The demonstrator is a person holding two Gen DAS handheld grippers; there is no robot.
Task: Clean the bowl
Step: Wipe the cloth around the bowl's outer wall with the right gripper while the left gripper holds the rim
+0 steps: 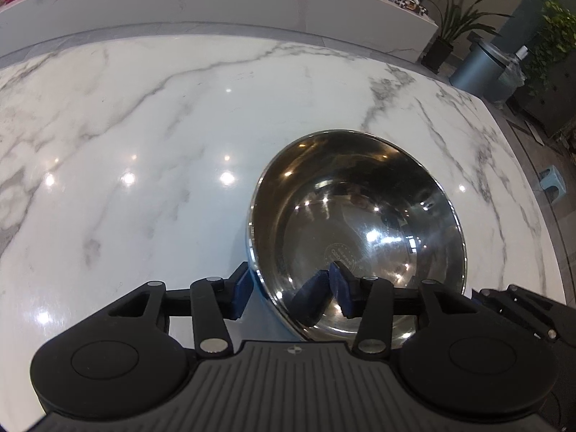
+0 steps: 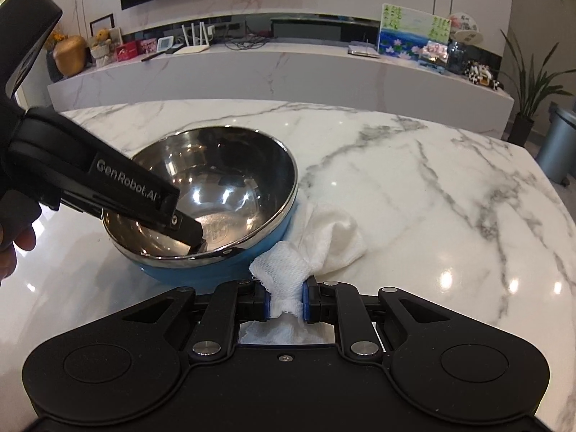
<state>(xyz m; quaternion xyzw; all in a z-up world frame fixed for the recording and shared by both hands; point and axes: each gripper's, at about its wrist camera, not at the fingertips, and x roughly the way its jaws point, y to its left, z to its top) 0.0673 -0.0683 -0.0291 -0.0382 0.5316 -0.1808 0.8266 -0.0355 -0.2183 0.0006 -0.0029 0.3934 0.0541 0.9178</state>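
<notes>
The round steel bowl with a blue outer shell (image 2: 216,194) sits tilted on the white grey-veined marble table (image 2: 432,187), its open mouth turned toward the left gripper (image 1: 288,288). That gripper straddles the bowl's near rim: one blue-padded finger is outside the wall, the other inside the polished hollow, and a gap shows between the pads and the wall, so whether it is pinching the rim cannot be told.

The right gripper (image 2: 284,302) is clenched on a bunched white gauze cloth (image 2: 316,241), which spills forward and lies against the bowl's blue side, just right of the bowl.

Left of the bowl, the marble is bare all the way to the table's far edge. Right of the bowl, bare marble runs to the table's rounded right edge, with the floor below. Beyond the far edge stands a long white marble ledge (image 2: 288,72), well apart from the bowl.
</notes>
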